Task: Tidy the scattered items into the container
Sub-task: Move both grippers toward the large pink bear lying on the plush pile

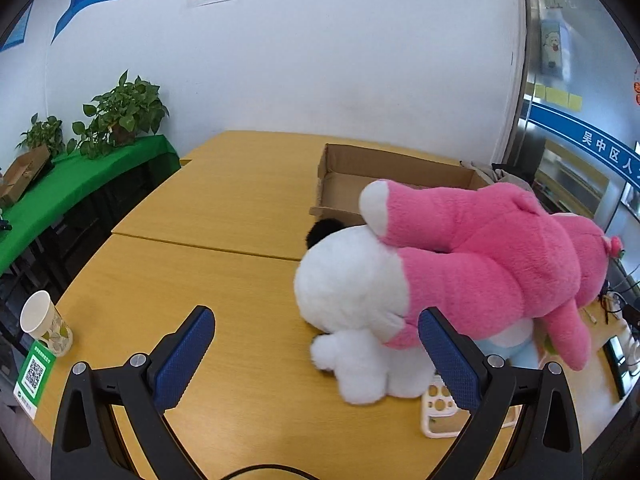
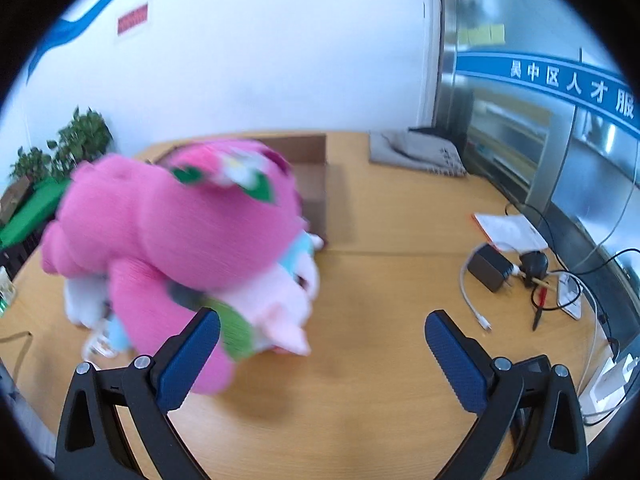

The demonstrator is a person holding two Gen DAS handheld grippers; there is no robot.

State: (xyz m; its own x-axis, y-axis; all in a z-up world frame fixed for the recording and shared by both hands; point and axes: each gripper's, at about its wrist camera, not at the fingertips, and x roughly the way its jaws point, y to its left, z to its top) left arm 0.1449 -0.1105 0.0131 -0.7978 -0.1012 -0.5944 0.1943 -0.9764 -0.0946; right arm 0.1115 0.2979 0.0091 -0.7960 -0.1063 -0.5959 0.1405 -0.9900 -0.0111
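Observation:
A big pink plush bear [image 1: 488, 256] lies on top of a white plush toy [image 1: 348, 292] on the yellow table, just in front of an open cardboard box [image 1: 384, 168]. A phone case [image 1: 444, 412] lies under the toys by my left gripper's right finger. My left gripper [image 1: 316, 344] is open and empty, its fingers [image 1: 188, 356] just short of the white toy. In the right wrist view the pink bear [image 2: 160, 232] is blurred, with a pale pink plush [image 2: 280, 304] beneath it and the box [image 2: 312, 176] behind. My right gripper [image 2: 322, 344] is open and empty beside them.
A paper cup [image 1: 44, 324] and a green QR sign [image 1: 34, 376] stand at the table's left edge. A green-clothed shelf with plants [image 1: 120, 112] is at left. At right lie a charger [image 2: 490, 266], cables, papers [image 2: 510, 230] and a grey cloth [image 2: 416, 152].

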